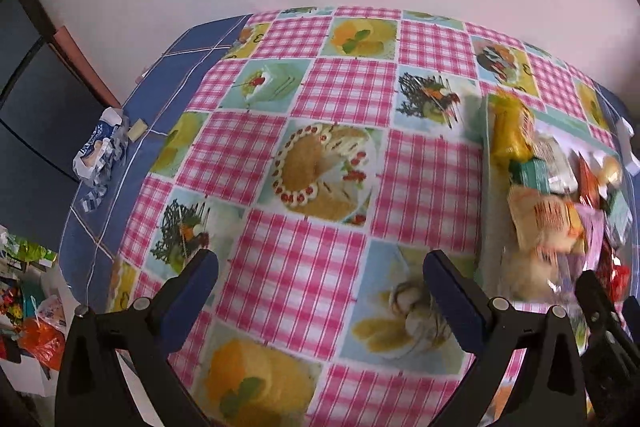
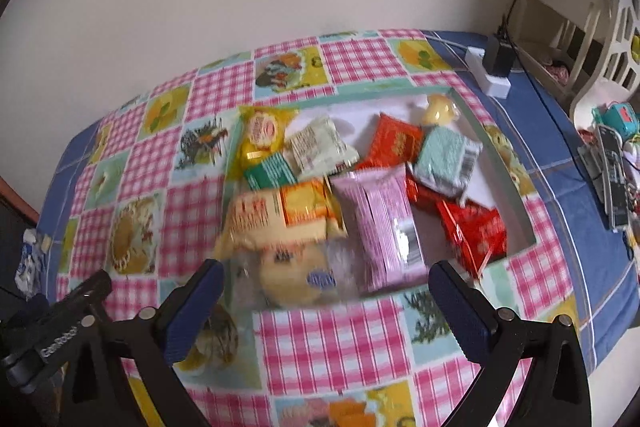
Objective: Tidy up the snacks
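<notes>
A counter [image 2: 332, 343] under a pink-checked cloth carries a shallow tray [image 2: 508, 179] heaped with wrapped snacks: a pink packet [image 2: 384, 219], red packets [image 2: 472, 231], a yellow pouch [image 2: 262, 131], a clear-bagged bun [image 2: 296, 275] at the near rim. Bare cloth lies left of the tray. The right gripper [image 2: 326, 291] and left gripper [image 1: 320, 283] hover, jaws wide apart, empty.

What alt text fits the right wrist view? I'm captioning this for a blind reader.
A shallow tray on a pink checked tablecloth holds a jumble of wrapped snacks, including a pink packet and red packets. The open, empty right gripper hovers at its near edge.
</notes>
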